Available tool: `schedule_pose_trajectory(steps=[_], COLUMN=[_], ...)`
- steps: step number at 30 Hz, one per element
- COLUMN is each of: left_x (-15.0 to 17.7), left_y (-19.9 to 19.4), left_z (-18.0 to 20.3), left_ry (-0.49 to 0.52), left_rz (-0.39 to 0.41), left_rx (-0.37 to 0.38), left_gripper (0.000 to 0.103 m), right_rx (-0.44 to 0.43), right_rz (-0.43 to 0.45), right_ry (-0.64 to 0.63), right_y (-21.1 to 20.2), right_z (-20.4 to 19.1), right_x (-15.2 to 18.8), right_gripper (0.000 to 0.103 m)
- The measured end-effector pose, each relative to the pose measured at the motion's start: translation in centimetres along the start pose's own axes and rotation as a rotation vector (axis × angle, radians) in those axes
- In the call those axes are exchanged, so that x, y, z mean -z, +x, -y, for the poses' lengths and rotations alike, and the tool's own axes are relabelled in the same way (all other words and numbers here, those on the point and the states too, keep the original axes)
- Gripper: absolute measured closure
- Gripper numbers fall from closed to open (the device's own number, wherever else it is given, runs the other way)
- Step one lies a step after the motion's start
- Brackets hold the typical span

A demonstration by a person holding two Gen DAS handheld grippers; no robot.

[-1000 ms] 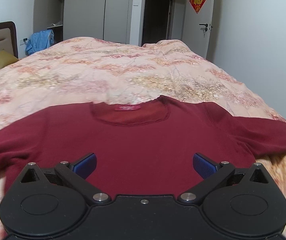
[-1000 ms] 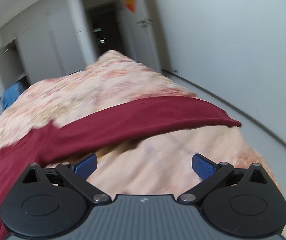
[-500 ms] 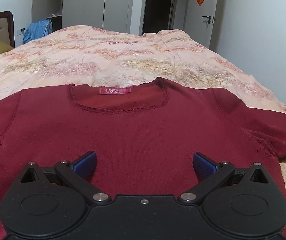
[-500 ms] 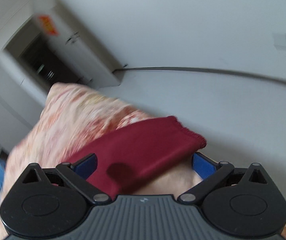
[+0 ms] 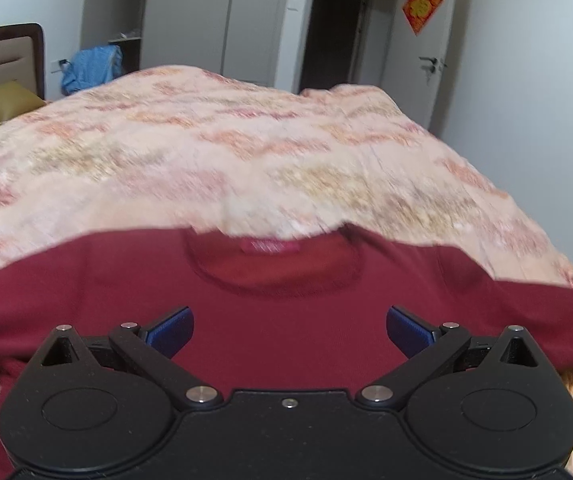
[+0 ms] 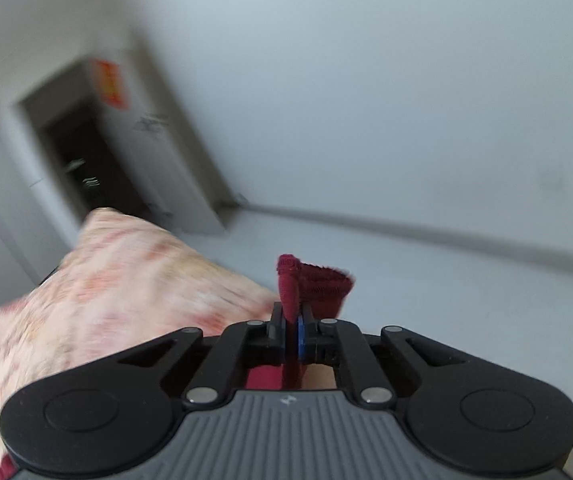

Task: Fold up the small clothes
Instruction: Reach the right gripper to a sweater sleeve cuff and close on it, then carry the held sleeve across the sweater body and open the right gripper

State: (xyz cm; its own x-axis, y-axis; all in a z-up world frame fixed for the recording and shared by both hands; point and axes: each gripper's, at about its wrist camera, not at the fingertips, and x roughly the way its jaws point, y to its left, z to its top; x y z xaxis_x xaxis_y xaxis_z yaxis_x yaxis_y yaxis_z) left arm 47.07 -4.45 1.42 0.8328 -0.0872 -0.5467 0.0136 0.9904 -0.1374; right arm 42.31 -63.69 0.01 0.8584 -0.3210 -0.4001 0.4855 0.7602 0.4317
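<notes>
- Bed [image 5: 246, 152], under a peach floral quilt, filling most of the left wrist view and running back toward the wardrobe [image 5: 222, 20]; quilt edge blurred in the right wrist view [image 6: 126, 280].
- Pale wall [image 6: 366, 80] and floor beyond the bed's side, seen tilted in the right wrist view.
- Open dark doorway [image 5: 334, 36] past the bed's far end, beside a white door [image 5: 422, 52] carrying a red diamond decoration [image 5: 422, 4].
- Dark red sweater [image 5: 286, 320] spread flat on the bed's near end, neckline and pink label toward the far end, sleeves out to both sides.
- Padded headboard [image 5: 2, 56] and olive pillow [image 5: 6, 98] at the bed's left end.
- Blue garment [image 5: 90, 66] bunched behind the bed, at the foot of the wardrobe.
- Left gripper [image 5: 289, 330] held over the sweater's chest, blue pads [image 5: 170, 328] spread wide apart, nothing between them.
- Right gripper [image 6: 291, 334] off the bed's side, closed tight on the sweater's cuff [image 6: 310, 284], knit edge bunched and sticking up past the pads, more red cloth showing below them.
</notes>
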Motion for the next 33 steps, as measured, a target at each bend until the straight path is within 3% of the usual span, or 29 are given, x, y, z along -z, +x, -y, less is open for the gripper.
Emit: schedule_pose_trajectory(steps=[5, 12, 16, 21, 25, 28, 29, 31, 32, 33], left_x=[-1.8, -2.9, -2.8, -1.8, -0.6, 0.1, 0.3, 0.6, 0.7, 0.8], left_y=[-1.5, -3.7, -4.7, -5.3, -5.3, -4.5, -4.1, -3.4, -3.0, -2.6], left_z=[-2.8, -8.2, -11.9, -16.0, -17.5, -17.0, -16.6, -15.5, -14.8, -13.9], left_ry=[-0.068, -0.165, -0.235, -0.285, -0.290, -0.293, -0.292, -0.284, -0.273, -0.258], left_rz=[0.035, 0.098, 0.122, 0.118, 0.107, 0.097, 0.094, 0.091, 0.088, 0.084], left_rx=[-0.008, -0.066, -0.112, -0.171, -0.195, -0.173, -0.157, -0.115, -0.091, -0.064], left_gripper=[0.001, 0.001, 0.001, 0.001, 0.001, 0.001, 0.001, 0.001, 0.001, 0.001], right_rx=[-0.188, -0.565, -0.736, -0.817, -0.827, -0.829, -0.839, -0.853, -0.860, -0.864], right_rz=[0.111, 0.132, 0.060, -0.091, -0.242, -0.324, -0.341, -0.362, -0.363, -0.356], right_ry=[-0.279, -0.511, -0.580, -0.700, -0.835, -0.901, -0.899, -0.875, -0.855, -0.836], right_y=[-4.0, -9.6, -11.7, -12.8, -13.6, -14.3, -14.5, -14.8, -15.2, -15.3], right_z=[-10.0, -24.9, -32.2, -38.6, -40.4, -39.5, -38.4, -36.9, -35.5, -34.5], right_x=[-0.2, 4.1, 9.4, 18.1, 24.8, 27.4, 27.7, 26.5, 25.4, 24.5], right_gripper=[0.097, 0.097, 0.097, 0.097, 0.097, 0.094, 0.089, 0.061, 0.040, 0.029])
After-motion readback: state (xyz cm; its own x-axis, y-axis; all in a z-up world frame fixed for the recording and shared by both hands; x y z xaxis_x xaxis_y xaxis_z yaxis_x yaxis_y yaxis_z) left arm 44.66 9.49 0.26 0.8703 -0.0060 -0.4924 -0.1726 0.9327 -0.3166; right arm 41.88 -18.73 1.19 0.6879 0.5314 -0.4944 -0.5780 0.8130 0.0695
